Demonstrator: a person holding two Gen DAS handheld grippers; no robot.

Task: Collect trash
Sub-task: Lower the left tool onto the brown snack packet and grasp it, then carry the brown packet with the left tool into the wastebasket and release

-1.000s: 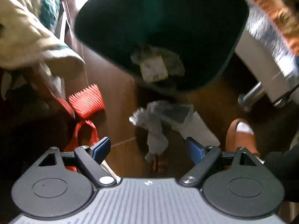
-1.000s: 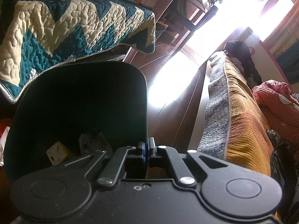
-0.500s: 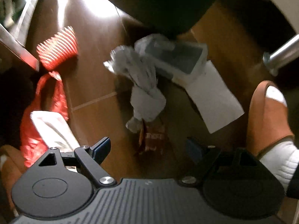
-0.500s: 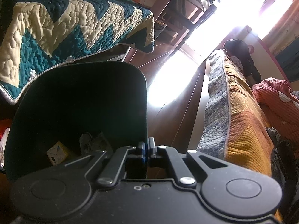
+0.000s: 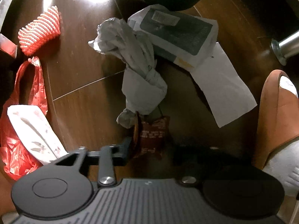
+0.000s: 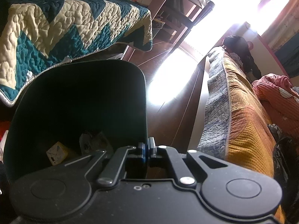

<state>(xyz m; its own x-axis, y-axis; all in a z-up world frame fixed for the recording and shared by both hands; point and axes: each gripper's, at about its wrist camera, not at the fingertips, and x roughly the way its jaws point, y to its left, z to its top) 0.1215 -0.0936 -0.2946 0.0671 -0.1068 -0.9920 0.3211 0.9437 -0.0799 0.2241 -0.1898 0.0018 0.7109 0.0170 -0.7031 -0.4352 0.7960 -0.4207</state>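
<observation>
Left wrist view, looking straight down at the dark wooden floor [image 5: 78, 59]: my left gripper [image 5: 151, 149] has just been closing its jaws, and a small dark red snack wrapper [image 5: 152, 136] stands between them; the left finger [image 5: 124, 148] touches the wrapper's edge, while the right finger is lost in shadow, so I cannot tell whether the pads yet press it. Just beyond the wrapper lies a twisted grey plastic bag [image 5: 139, 71], its knotted end touching the wrapper. Beside the bag rests a white and dark green carton [image 5: 177, 35], partly over a flat white sheet of paper [image 5: 226, 91]. To the left lie a red ribbed foam sleeve [image 5: 40, 34] and a red plastic bag [image 5: 18, 127] with a white packet [image 5: 33, 130] on it. At the right edge is my foot in a brown slipper [image 5: 274, 112] and white sock.

Right wrist view: my right gripper [image 6: 146, 149] is clamped shut on the rim of a black waste bin [image 6: 78, 97], which holds a small yellow and white box [image 6: 57, 154] and crumpled paper [image 6: 93, 140]. Behind the bin hangs a teal and cream quilt [image 6: 61, 28]; an orange and grey bedspread [image 6: 239, 115] runs along the right
</observation>
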